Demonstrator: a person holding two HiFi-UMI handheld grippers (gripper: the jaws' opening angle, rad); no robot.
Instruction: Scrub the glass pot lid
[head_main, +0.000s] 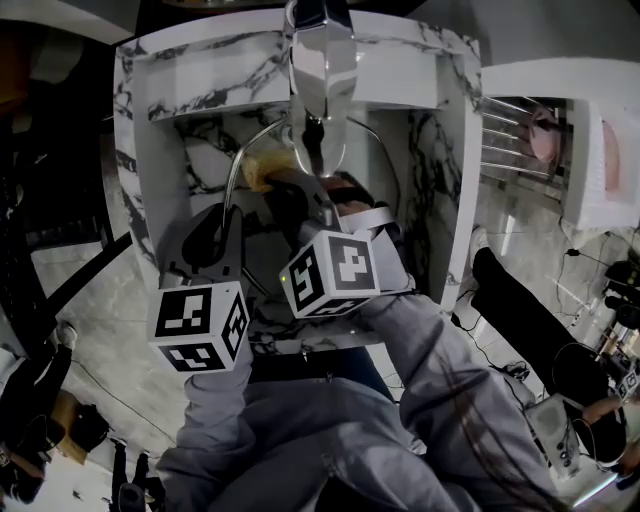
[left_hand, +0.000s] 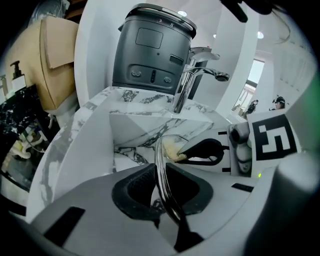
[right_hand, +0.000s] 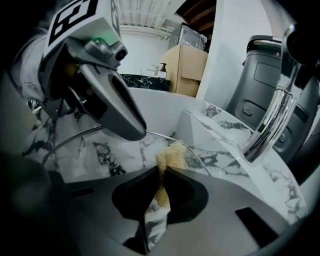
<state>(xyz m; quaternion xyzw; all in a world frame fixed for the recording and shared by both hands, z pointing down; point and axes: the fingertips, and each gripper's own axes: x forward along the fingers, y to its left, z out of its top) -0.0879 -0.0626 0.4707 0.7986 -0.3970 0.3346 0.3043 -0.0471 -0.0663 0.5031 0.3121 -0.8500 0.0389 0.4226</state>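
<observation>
The glass pot lid stands on edge over the marble sink, its metal rim curving left of the faucet. My left gripper is shut on the lid's rim, which runs straight between the jaws. My right gripper is shut on a yellowish sponge that sticks out past its jaws. The sponge rests against the lid's glass near the rim. The right gripper reaches in from the lid's right side. The lid's knob is hidden.
A chrome faucet hangs over the basin just behind the lid. A dark grey appliance stands behind the sink. A wire dish rack sits to the right. The sink's marble walls close in on both sides.
</observation>
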